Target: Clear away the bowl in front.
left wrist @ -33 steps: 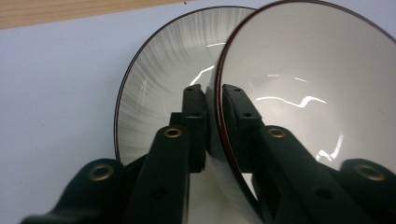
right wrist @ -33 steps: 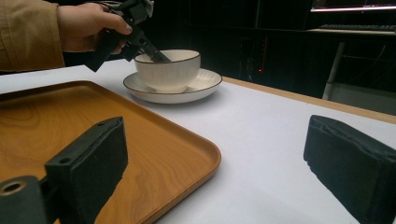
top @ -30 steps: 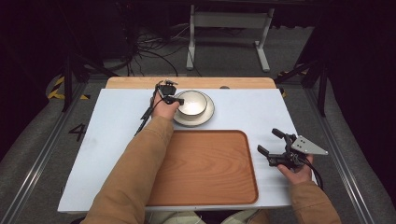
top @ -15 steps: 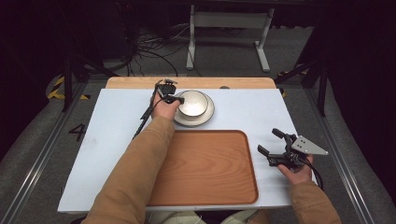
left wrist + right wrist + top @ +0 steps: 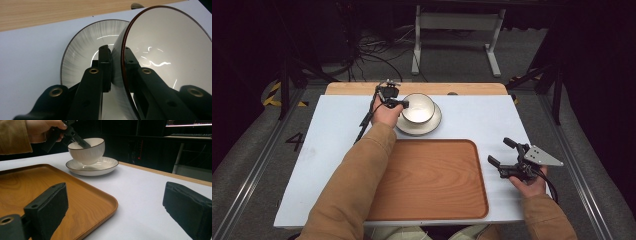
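High view: dark room w/ cables and a metal stand on the floor behind; a white table [image 5: 472, 120] w/ a wooden strip along its far edge carries a wooden tray [image 5: 432, 180] at the near centre. Beyond the tray's far edge sits a plate [image 5: 432, 125], and a bowl [image 5: 418, 107] rests on or just over it. The left gripper [image 5: 401, 104], held by a hand in a tan sleeve, meets the bowl at its left rim, jaws pinched onto the rim wall. The right gripper [image 5: 502, 152] sits right of the tray, well apart from bowl and plate, jaws spread w/ nothing between them; its grey three-cornered plate points right. Left gripper view: the left gripper [image 5: 117, 53] clamps the bowl's [image 5: 165, 50] dark-edged rim, one jaw on the outer wall, the other inside; bowl is tilted toward the camera, showing its glossy interior. Behind and left of it lies the plate [image 5: 82, 52], ribbed, dark-rimmed, on the table [image 5: 27, 62]. Right gripper view: the right gripper [image 5: 115, 202], jaws wide apart, hangs over the table [image 5: 145, 190] by the tray's [image 5: 30, 185] corner. Farther off, the bowl [image 5: 87, 151] is gripped at its rim by the left gripper [image 5: 81, 142] and sits tilted above the plate [image 5: 92, 167]; whether its foot touches the plate cannot be told.
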Available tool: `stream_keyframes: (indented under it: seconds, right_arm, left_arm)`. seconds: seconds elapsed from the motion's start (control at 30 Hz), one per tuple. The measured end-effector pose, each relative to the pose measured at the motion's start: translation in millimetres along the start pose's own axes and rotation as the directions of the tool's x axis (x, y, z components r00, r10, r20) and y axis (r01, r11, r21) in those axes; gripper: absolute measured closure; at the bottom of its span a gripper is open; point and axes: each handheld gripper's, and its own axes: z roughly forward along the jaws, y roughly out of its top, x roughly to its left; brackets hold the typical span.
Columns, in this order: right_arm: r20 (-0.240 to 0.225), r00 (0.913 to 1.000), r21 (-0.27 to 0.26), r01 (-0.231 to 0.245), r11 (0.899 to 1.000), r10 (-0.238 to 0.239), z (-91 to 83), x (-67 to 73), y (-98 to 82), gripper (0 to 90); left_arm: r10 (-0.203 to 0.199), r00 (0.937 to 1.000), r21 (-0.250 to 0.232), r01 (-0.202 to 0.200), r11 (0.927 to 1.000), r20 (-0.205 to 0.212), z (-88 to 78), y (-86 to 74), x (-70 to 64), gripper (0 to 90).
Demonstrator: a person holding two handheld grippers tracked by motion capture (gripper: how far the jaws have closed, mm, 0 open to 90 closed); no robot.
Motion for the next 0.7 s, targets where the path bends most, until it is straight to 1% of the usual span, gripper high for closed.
stream_keyframes:
  seconds: [0.03, 0.13, 0.3, 0.47, 0.5, 0.6, 0.63, 0.7]
  right_arm:
    - [0.0, 1.0, 0.0, 0.0, 1.0, 0.0, 0.0, 0.0, 0.0, 6.5]
    - [0.0, 1.0, 0.0, 0.0, 1.0, 0.0, 0.0, 0.0, 0.0, 6.6]
    - [0.001, 1.0, 0.0, 0.0, 1.0, 0.0, 0.1, 0.1, 0.0, 6.5]
    - [0.0, 1.0, 0.0, 0.001, 1.0, -0.001, 0.0, 0.1, 0.0, 6.6]
    - [0.001, 1.0, 0.0, 0.001, 1.0, -0.001, 0.0, 0.1, 0.0, 6.5]
    - [0.0, 1.0, 0.0, 0.002, 1.0, -0.002, 0.0, 0.1, 0.0, 6.6]
    - [0.0, 1.0, 0.0, 0.001, 1.0, -0.001, 0.0, 0.1, 0.0, 6.6]
    - [0.0, 1.0, 0.0, 0.002, 1.0, -0.002, 0.0, 0.1, 0.0, 6.5]
  left_arm:
    - [0.007, 1.0, 0.002, -0.007, 1.0, 0.002, -2.7, 0.8, -0.1, 81.7]
    - [0.01, 0.9999, -0.006, -0.01, 0.9999, 0.01, -8.5, 2.0, -1.1, 81.6]
    - [0.027, 0.9995, -0.001, -0.027, 0.9996, 0.019, -17.1, 3.2, -4.5, 81.6]
    - [0.061, 0.9975, 0.009, -0.062, 0.9981, 0.036, -26.9, 3.2, -10.9, 81.6]
    - [0.073, 0.9965, 0.011, -0.074, 0.9972, 0.04, -29.1, 3.1, -12.2, 81.6]
    - [0.092, 0.9941, 0.023, -0.094, 0.9953, 0.056, -36.0, 2.0, -17.1, 81.5]
    - [0.106, 0.9926, 0.025, -0.108, 0.9938, 0.059, -38.9, 1.5, -18.8, 81.5]
    - [0.114, 0.991, 0.033, -0.117, 0.9926, 0.07, -42.9, 0.5, -21.8, 81.5]
